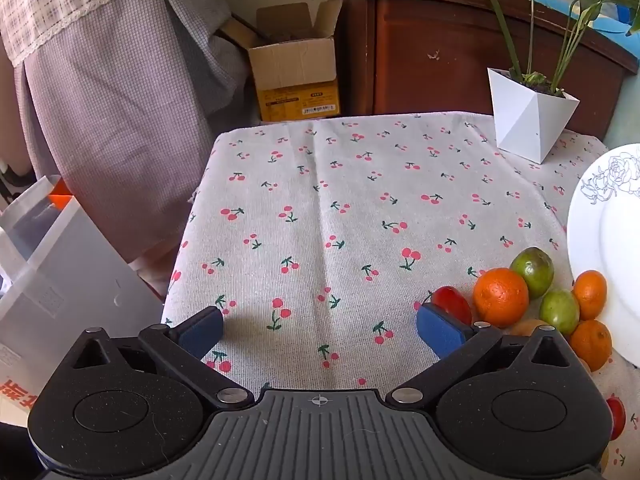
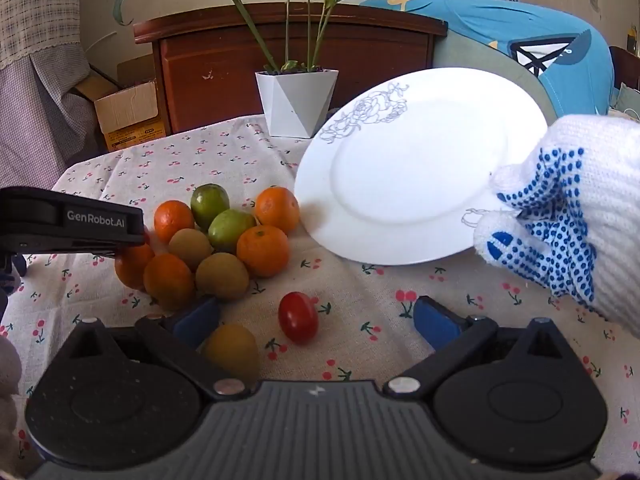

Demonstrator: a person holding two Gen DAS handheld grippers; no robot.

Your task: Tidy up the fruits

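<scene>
Both grippers, left [image 1: 320,330] and right [image 2: 316,320], hover with jaws apart, empty. Fruit pile [image 2: 216,240] sits on the surface; gloved hand [image 2: 560,220] tilts a plate [image 2: 412,188] beside it, plant pot [image 2: 296,104] behind.

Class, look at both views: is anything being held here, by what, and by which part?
Both grippers, left and right, are open and hold nothing. A gloved hand holds the white plate by its rim, tilted.

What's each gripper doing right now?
Left gripper: open, empty.
Right gripper: open, empty.
White-gloved hand: holding tilted white rose-patterned plate.
</scene>
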